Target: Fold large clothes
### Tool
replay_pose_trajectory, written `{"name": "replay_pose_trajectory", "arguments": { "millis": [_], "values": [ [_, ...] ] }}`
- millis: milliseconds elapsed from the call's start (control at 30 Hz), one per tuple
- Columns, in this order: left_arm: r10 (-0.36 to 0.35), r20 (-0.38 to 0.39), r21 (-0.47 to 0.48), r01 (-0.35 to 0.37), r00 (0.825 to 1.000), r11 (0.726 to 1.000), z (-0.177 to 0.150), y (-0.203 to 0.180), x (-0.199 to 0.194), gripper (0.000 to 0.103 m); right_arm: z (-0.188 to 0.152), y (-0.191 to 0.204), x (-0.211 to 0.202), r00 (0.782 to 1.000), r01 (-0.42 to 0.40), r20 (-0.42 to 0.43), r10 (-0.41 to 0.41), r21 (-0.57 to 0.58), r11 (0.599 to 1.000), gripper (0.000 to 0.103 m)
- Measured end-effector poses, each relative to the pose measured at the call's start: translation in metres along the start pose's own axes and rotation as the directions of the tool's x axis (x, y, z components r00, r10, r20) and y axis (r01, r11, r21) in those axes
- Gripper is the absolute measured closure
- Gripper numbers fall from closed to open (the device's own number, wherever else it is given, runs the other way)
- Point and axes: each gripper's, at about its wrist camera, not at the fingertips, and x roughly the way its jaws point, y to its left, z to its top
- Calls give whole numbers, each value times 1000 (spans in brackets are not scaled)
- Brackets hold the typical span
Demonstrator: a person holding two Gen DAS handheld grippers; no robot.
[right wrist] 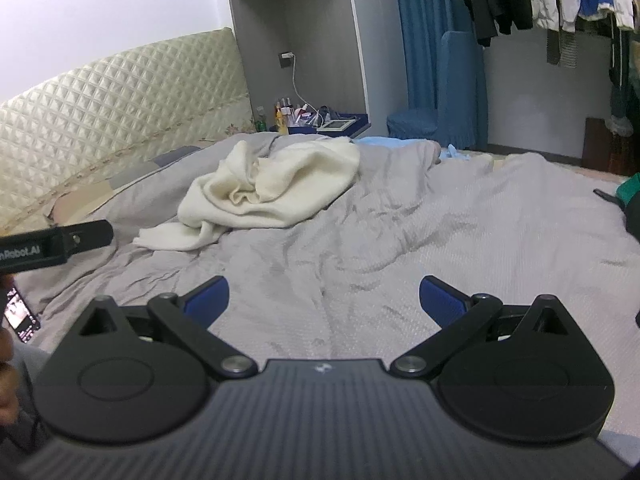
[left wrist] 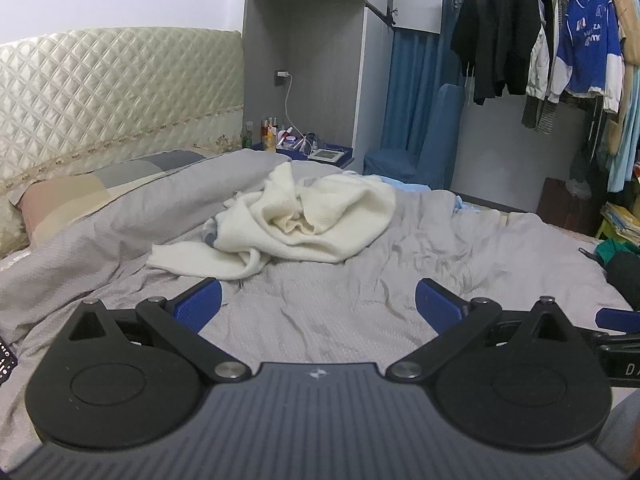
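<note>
This is a home bedroom: a bed spread with a rumpled grey quilt stands against a cream quilted headboard. Beside it, a blue nightstand crowded with small bottles sits in a grey wardrobe niche, and jackets and a blue-and-white jersey hang on an open rail.

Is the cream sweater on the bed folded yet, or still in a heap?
Still in a heap. The sweater lies crumpled on the grey bedcover, one sleeve trailing out; neither open claw touches it.
</note>
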Motion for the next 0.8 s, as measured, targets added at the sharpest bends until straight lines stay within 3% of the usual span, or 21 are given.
{"name": "replay_pose_trajectory", "arguments": {
  "millis": [800],
  "values": [
    [-19,-23,8,19,1000,1000,-12,-7,5,0,1,1,-2,999,-41,13,41,-5,999,0]
  ]
}}
